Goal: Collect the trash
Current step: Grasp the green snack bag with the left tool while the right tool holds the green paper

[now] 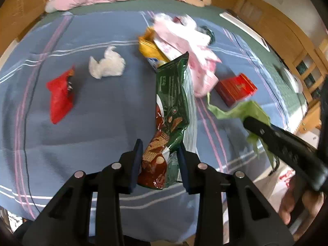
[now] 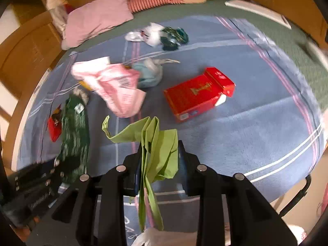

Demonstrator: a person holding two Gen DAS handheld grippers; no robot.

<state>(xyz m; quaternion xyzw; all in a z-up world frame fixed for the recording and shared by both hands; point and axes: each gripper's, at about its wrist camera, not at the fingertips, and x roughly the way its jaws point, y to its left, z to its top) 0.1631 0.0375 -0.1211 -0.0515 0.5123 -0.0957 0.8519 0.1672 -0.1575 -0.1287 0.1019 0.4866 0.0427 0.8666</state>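
The left tool [image 1: 160, 153] is clamped on the lower end of a green wafer bag [image 1: 172, 102], which stretches up and away from its fingers above the bed [image 1: 102, 112]. The right tool [image 2: 160, 157] is clamped on a crumpled green napkin [image 2: 155, 139]; folds of it hang below the fingers and a twisted corner sticks out to the left.

In the left wrist view, the right tool shows as a dark bar at the right edge with the napkin at its tip, and a hand [image 1: 295, 203] is below it. Beyond the wafer bag lie a pink plastic bag [image 1: 184, 41], partly over a yellow packet [image 1: 147, 47], and a red box [image 1: 235, 88] to the right, near the pink bag. To the left, well apart from the wafer bag, are a white tissue [image 1: 106, 63] and a red wrapper [image 1: 60, 96], near each other but not touching.

In the right wrist view, the red box has its flap open, a pale blue knotted bag [image 2: 149, 71] lies just behind the pink bag, and farther back sits a small heap of clear and dark green wrappers [image 2: 164, 34]. A pink pillow [image 2: 96, 20] lies at the head of the bed.
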